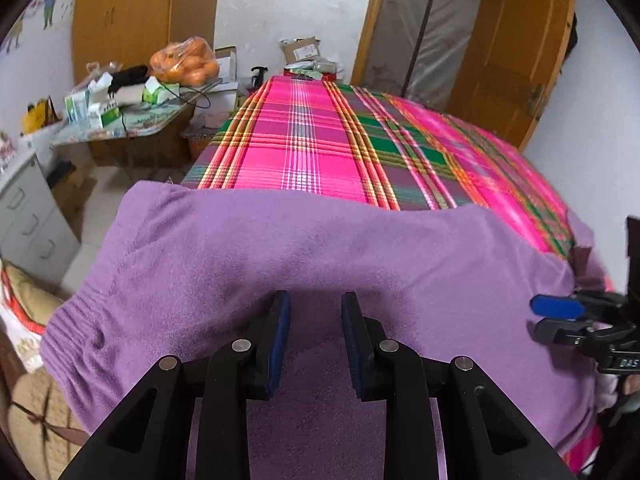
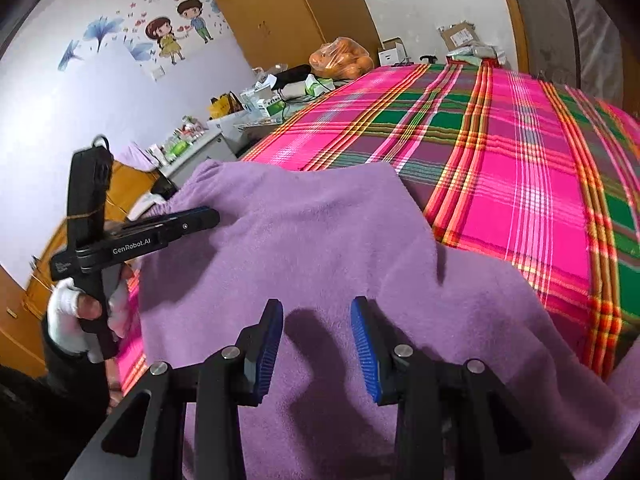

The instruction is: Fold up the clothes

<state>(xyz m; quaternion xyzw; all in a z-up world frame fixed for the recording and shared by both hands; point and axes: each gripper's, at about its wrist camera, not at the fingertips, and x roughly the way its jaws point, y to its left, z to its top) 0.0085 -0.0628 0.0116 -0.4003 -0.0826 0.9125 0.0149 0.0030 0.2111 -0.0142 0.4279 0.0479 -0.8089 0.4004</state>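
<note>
Sweater (image 1: pixel 320 256) (purple) lies under both gaping grippers, left (image 1: pixel 316 300) and right (image 2: pixel 316 308).

Location: a bedroom in a private home. Evidence: a bed covered by a pink, green and yellow plaid sheet (image 1: pixel 304 148) fills most of both views. A wooden wardrobe (image 1: pixel 124 12) stands against the far wall, next to a wooden door frame (image 1: pixel 370 20). Cartoon stickers (image 2: pixel 176 32) of two children and blue flowers decorate the white wall. A cluttered side table (image 1: pixel 120 120) beside the bed holds a bag of oranges (image 1: pixel 186 60), small boxes and cables. A grey drawer cabinet (image 1: pixel 28 216) stands near it.
</note>
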